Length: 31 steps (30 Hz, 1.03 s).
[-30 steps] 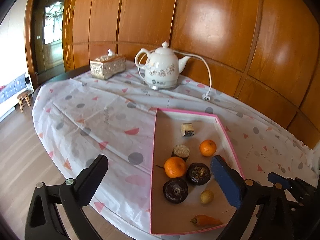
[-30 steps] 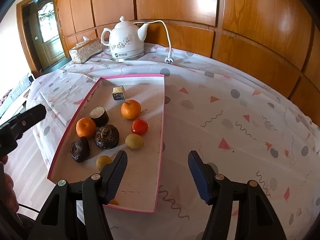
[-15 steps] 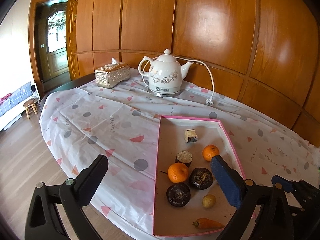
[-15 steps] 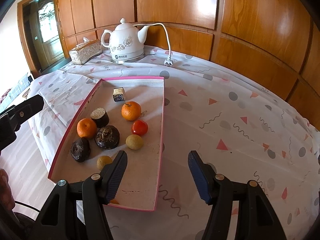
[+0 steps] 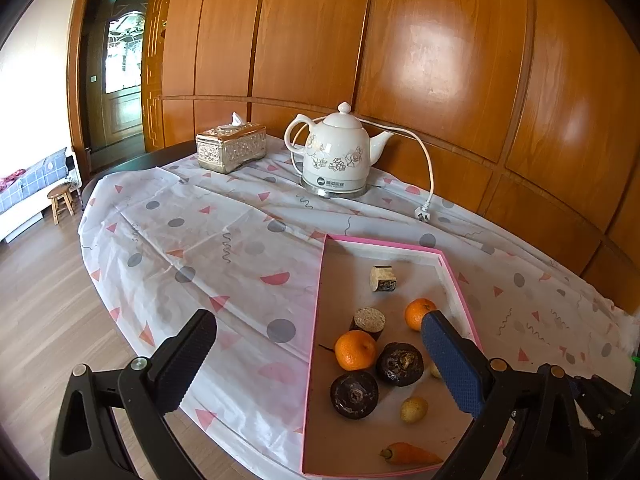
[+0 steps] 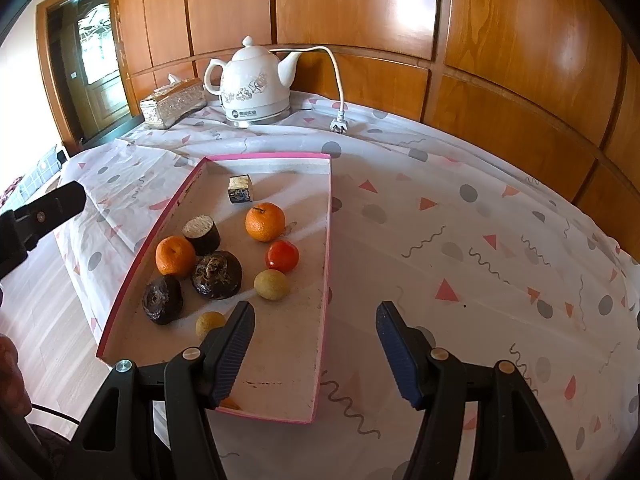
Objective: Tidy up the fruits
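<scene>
Showing only rightward: red tomato (image 6: 282,256)

Wood-panelled dining room

Glossy panel wall (image 5: 440,60), glazed door (image 5: 120,92), plank floor (image 5: 40,300), small stool (image 5: 62,200).

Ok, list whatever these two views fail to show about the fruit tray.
- Carrot: right wrist view shows only an orange sliver behind the right gripper finger.
- Red fruit: absent from the left wrist view, behind the left gripper blue finger.
- Pink tray near corner: cut by that finger.
- Kettle logo: too small.
</scene>
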{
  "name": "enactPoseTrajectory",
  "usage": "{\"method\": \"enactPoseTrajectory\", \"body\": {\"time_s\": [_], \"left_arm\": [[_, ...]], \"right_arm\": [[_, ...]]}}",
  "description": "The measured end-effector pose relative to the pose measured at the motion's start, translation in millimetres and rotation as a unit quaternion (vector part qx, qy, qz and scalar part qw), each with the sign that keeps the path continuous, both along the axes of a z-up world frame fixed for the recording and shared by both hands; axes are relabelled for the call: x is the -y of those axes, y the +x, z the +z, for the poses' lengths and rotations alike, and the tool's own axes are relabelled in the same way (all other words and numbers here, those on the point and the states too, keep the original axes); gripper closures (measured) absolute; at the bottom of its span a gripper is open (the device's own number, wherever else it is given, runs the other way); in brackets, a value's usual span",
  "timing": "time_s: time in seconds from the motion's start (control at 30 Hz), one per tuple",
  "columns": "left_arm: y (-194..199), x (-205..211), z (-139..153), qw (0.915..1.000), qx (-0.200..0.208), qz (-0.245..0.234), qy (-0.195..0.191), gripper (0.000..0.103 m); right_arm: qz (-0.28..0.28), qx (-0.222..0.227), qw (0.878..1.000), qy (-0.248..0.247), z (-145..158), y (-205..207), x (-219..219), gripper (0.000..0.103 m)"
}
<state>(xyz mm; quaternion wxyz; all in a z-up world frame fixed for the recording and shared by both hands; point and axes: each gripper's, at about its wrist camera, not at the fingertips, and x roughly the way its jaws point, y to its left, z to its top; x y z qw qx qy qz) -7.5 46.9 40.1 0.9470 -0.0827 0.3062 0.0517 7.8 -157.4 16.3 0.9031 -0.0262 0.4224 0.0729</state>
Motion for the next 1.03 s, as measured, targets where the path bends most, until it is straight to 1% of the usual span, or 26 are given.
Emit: {"method": "enactPoseTrajectory", "body": {"time_s": [0.47,0.63,0.77,0.97,1.03], "left_arm": [[0.2,1.7,1.1,1.0,0.002,-0.003,0.008,0.0],[1.1,4.4,1.0,0.9999,0.003,-0.007,0.016,0.0],[3.4,8.9,-0.7,0.9994,-0.001,-0.014,0.032,0.0],[6.7,10.4,-6.7,0.9992,-0.012,-0.026,0.027,0.0],[10.0,10.2,-9.2,0.999,-0.022,-0.033,0.02,0.0]], "right_arm": [[0.003,0.0,1.0,0.0,-1.5,-0.4,-2.9,0.039],[0.003,0.0,1.0,0.0,-1.6,-0.3,-2.8,0.039],[0.002,-0.003,1.0,0.002,-4.6,2.0,-1.5,0.039],[-0.003,-0.008,1.0,0.008,-8.6,4.5,3.5,0.039],[-0.009,-0.007,1.0,0.012,-8.5,5.1,8.6,0.039]]}}
